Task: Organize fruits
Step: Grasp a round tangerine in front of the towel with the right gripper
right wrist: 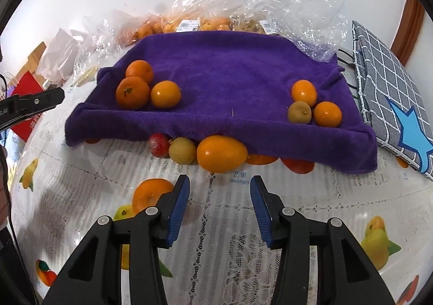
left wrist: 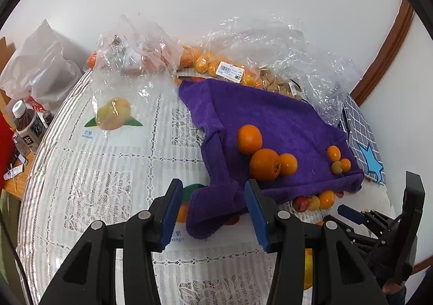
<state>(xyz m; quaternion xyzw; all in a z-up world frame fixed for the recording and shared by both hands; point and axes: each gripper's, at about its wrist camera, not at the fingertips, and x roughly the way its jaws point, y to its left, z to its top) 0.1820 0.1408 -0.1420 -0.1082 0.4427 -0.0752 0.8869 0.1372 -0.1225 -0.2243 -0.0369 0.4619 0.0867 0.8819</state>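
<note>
right tongs (right wrist: 219, 210) apart and empty; oval orange fruit (right wrist: 222, 153) lies just ahead, long axis crosswise. left tongs (left wrist: 213, 214) apart, straddling purple towel (left wrist: 270, 120) corner.

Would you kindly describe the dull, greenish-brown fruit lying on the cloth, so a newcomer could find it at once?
Start at the purple towel spread over the table. Near its right front corner sits a cluster of three small fruits. The one wanted is the olive-brown fruit at the cluster's front left; its two neighbours are bright orange.

I see a purple towel (right wrist: 222, 74) bearing orange fruits (right wrist: 165, 94), a white lace-patterned tablecloth (right wrist: 216, 237), a grey checked pouch (right wrist: 379, 66) with a blue star (right wrist: 414, 131).
</note>
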